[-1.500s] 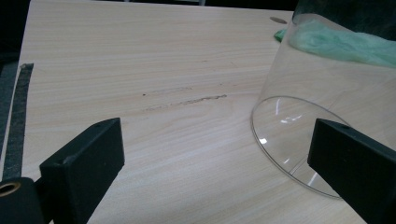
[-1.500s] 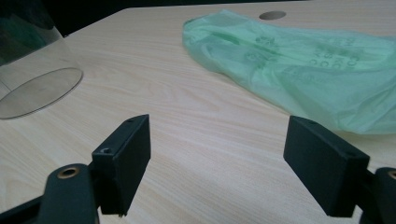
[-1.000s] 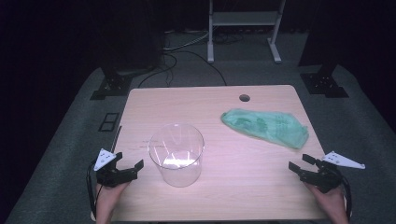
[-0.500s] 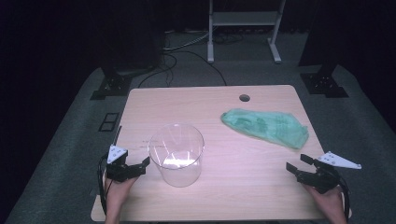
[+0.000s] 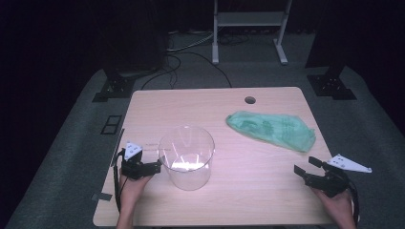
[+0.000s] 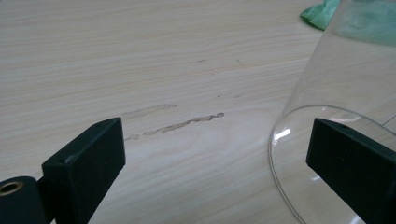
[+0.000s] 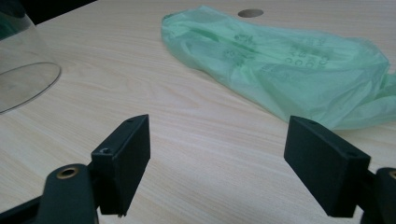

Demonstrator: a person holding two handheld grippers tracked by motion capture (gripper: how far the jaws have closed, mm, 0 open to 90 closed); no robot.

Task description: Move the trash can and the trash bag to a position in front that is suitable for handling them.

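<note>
A clear, round plastic container (image 5: 186, 156) stands upright left of the table's middle; its base curves in at the right of the left gripper view (image 6: 327, 116). My left gripper (image 5: 152, 167) is open, low over the table just left of that container, one jaw close to its wall. A crumpled green plastic bag (image 5: 271, 129) lies flat on the right half of the table, and spreads across the right gripper view (image 7: 285, 60). My right gripper (image 5: 305, 168) is open near the front right corner, short of the bag, with bare wood between its jaws.
The light wooden table (image 5: 229, 200) has a round cable hole (image 5: 249, 100) at the back. Faint smears (image 6: 177, 123) mark the wood by the left gripper. A white metal stand (image 5: 248, 28) and dark equipment bases sit on the grey floor behind.
My left gripper has moved right and forward, closing in on the container's left side. The right gripper has shifted only slightly. Bag and container have not moved.
</note>
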